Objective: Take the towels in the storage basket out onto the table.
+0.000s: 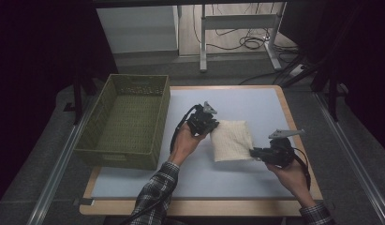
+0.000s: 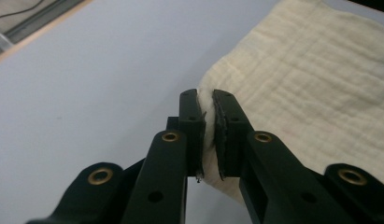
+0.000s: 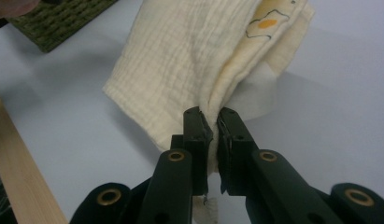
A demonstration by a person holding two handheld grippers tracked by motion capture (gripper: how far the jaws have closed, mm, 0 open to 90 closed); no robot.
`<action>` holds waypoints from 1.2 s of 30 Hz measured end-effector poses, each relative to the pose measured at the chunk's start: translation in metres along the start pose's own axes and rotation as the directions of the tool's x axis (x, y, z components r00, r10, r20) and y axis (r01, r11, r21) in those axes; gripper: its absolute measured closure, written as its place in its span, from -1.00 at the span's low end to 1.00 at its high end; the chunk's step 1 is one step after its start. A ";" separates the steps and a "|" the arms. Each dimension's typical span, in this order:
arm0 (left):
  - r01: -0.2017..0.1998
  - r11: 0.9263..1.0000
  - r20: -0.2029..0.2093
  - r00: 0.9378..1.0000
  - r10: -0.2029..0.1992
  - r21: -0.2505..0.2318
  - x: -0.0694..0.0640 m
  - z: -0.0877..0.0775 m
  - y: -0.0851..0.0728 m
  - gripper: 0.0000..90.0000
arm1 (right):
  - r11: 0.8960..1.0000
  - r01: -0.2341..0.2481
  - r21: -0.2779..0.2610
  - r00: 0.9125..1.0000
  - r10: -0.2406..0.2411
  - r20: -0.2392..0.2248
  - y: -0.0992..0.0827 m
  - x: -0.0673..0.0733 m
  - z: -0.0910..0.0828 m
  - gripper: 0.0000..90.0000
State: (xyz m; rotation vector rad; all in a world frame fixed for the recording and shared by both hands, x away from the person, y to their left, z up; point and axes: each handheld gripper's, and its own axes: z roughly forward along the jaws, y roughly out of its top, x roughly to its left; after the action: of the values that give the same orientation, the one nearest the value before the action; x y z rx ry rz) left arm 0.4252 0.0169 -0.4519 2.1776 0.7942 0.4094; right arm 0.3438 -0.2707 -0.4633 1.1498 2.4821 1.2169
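High view: folded cream cloth [image 1: 232, 140] sits mid-counter, on the pale grey mat [image 1: 246, 101] of the wood-edged counter [image 1: 293, 122], just right of the green woven basket [image 1: 127, 119]. Left tongs [image 1: 212, 125] meet the cloth at its far-left corner; right tongs [image 1: 252, 152] meet it at the near-right corner. Both held by a person w/ plaid sleeves, forearms coming in from the near edge.

Left gripper view: left tongs [image 2: 207, 100] clamped on a pinch of cloth [image 2: 302, 79], fabric squeezed between the two black pads, jaws nearly together. Rest of the cloth spreads away to the right over the mat.

Right gripper view: right tongs [image 3: 210, 115] likewise clamped on the cloth [image 3: 180, 65] edge, several layers bunched between the pads, a scrap of hem hanging below. Cloth looks lifted here, shadow under it on the mat; inner layer shows a yellow-orange print [image 3: 266, 22]. Basket corner [image 3: 59, 21] at far left.
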 end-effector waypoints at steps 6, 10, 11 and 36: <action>-0.014 1.000 -0.062 0.998 0.015 0.012 0.015 -0.021 0.003 0.84 | 0.999 0.039 -0.005 0.999 -0.039 -0.027 0.022 0.015 0.012 0.84; -0.019 1.000 -0.099 0.995 0.022 0.024 0.029 -0.037 0.004 0.83 | 0.998 0.056 -0.005 0.998 -0.056 -0.041 0.034 0.022 0.019 0.84; -0.018 1.000 -0.118 0.993 0.021 0.025 0.036 -0.045 0.005 0.83 | 0.997 0.078 -0.013 0.996 -0.078 -0.051 0.046 0.031 0.027 0.84; 0.008 0.999 -0.272 0.962 0.004 0.045 0.100 -0.120 0.002 0.83 | 0.993 0.111 -0.052 0.982 -0.117 -0.145 0.130 0.072 0.072 0.83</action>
State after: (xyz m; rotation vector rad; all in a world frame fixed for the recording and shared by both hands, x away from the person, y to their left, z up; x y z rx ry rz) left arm 0.4401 0.1480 -0.3686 2.1904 0.9624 0.7067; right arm 0.3998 -0.1278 -0.4023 0.9240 2.5726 1.3628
